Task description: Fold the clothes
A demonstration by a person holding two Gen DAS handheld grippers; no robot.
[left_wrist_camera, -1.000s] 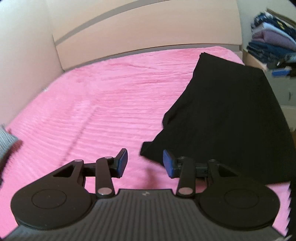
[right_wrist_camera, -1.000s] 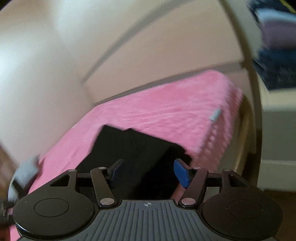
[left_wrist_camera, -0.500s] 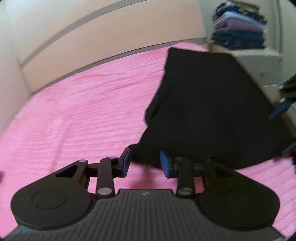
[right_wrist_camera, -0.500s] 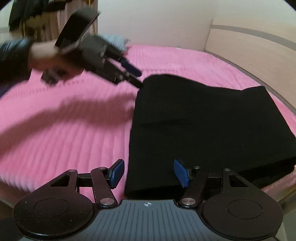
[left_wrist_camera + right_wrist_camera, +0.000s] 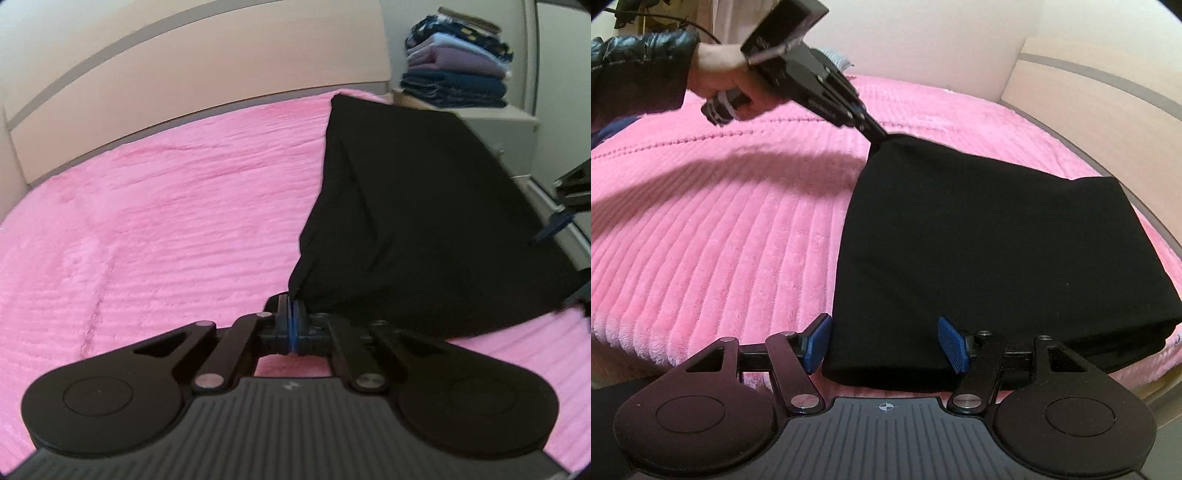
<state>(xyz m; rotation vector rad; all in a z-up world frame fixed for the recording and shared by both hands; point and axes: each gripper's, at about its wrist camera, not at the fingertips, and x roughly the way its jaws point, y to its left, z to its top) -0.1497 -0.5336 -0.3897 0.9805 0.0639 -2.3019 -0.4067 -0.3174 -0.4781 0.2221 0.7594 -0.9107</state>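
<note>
Lay folded on the pink ribbed bedspread (image 5: pixel 713 236), toward the side nearest the headboard (image 5: pixel 1108 99): a black garment (image 5: pixel 990 251), doubled into a thick rectangle with stacked layers showing along its near-right edge. Pinched at its far-left corner by the left gripper (image 5: pixel 291 321), blue pads pressed together on the cloth, that corner drawn up into a small peak. Seen also from the right wrist camera: left gripper (image 5: pixel 877 138), gripped in a bare hand (image 5: pixel 720 79) with a dark glossy sleeve (image 5: pixel 635 70) behind it, casting a long shadow across the spread. Stood wide apart, the blue pads (image 5: pixel 816 341) of the right gripper (image 5: pixel 884 345), straddling the near corner of the garment, left pad just beside the cloth edge, right pad over the black fabric; closed on nothing. Sat beyond the bed in the left wrist view: a stack of folded clothes (image 5: pixel 458 62) on a pale cabinet (image 5: pixel 513 133).
</note>
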